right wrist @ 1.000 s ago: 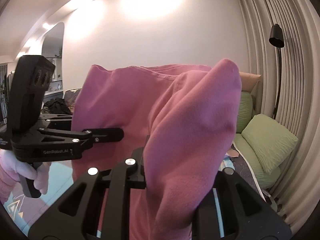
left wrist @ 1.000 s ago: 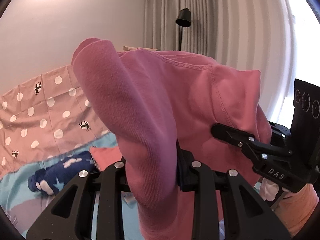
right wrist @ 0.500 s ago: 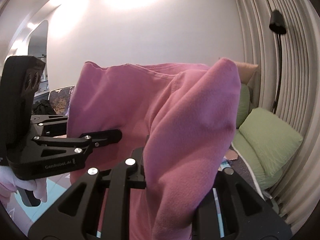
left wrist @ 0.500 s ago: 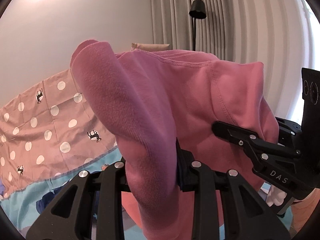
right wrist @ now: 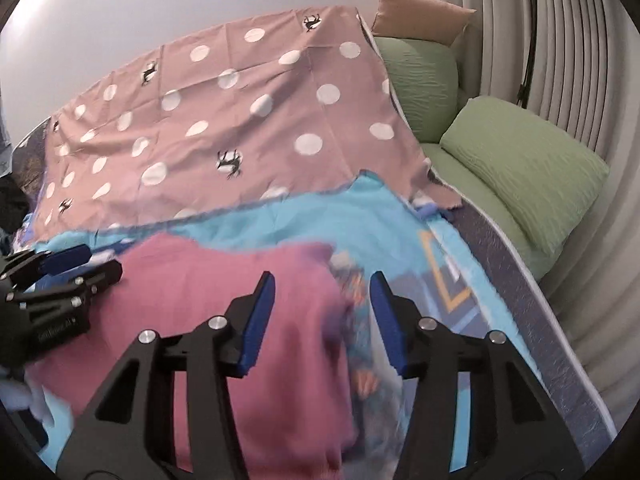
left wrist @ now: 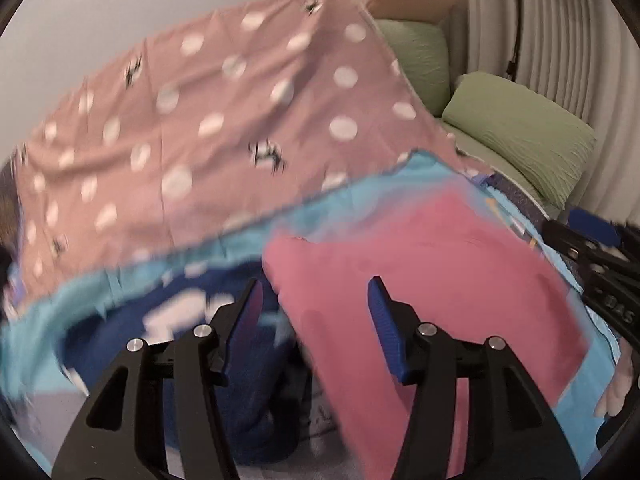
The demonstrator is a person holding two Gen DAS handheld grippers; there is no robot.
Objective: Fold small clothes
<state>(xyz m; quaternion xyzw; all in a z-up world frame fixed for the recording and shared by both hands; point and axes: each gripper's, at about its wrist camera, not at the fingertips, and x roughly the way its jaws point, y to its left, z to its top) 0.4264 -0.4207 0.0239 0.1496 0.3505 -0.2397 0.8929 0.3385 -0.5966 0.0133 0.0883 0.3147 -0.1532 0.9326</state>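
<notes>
A pink garment (left wrist: 432,280) lies flat on the light blue sheet (left wrist: 248,236) of the bed. It also shows in the right wrist view (right wrist: 224,292). My left gripper (left wrist: 316,312) is open and empty above the garment's left edge. My right gripper (right wrist: 322,308) is open and empty above the garment's right edge. Each gripper shows in the other's view: the right one at the right edge (left wrist: 592,264), the left one at the left edge (right wrist: 60,280). The left wrist view is blurred.
A navy garment with white patches (left wrist: 192,320) lies left of the pink one. A pink polka-dot sheet (right wrist: 224,120) covers the far bed. Green pillows (right wrist: 520,168) and a tan cushion (right wrist: 416,16) line the right side by the curtain.
Both grippers held the pink garment up in the air, shut on it. Now both have opened and let go, and the garment lies on the bed below them.
</notes>
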